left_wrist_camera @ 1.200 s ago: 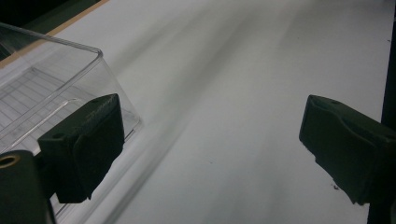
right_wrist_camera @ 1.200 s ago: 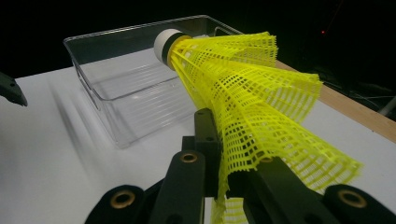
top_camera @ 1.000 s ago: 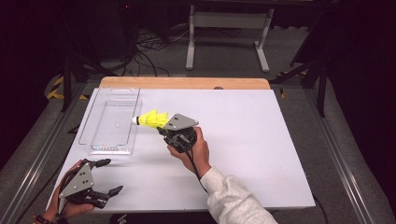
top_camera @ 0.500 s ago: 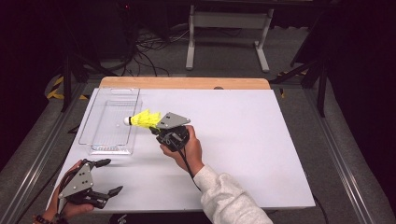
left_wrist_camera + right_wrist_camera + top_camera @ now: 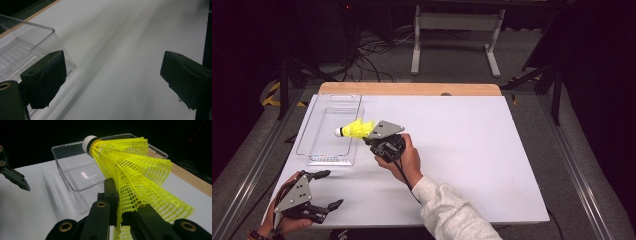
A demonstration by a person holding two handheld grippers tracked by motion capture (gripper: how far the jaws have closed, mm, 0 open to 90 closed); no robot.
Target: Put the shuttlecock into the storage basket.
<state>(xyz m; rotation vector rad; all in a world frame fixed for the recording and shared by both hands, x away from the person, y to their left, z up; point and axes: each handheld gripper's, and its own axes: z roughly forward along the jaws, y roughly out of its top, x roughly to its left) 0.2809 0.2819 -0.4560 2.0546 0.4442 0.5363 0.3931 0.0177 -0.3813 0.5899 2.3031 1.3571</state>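
I have the yellow shuttlecock (image 5: pixel 354 129) clamped in the right gripper (image 5: pixel 371 135), whose jaws pinch the mesh skirt near its wide end. In the high view its long axis lies close to level and runs across the table, the white cork tip (image 5: pixel 339 132) pointing toward the table's left side and the flared skirt trailing back to the gripper. In the right gripper view the same shuttlecock (image 5: pixel 130 170) rises away from the jaws, cork (image 5: pixel 89 143) farthest from the camera, and the skirt looks squashed and folded where the jaws bite it.

The shuttlecock is held up off the white table (image 5: pixel 472 150), with its cork over the right-hand wall of the clear plastic bin (image 5: pixel 329 125); I cannot tell how high above the rim it sits. That bin stands on the left part of the table with its long side running away from me. I see nothing lying inside it, just the ribbed clear floor.

My left gripper (image 5: pixel 326 189) is down at the near left corner of the table, jaws spread wide apart and gripping nothing. In the left gripper view a near corner of the bin (image 5: pixel 30 40) sits just behind one of its jaws.
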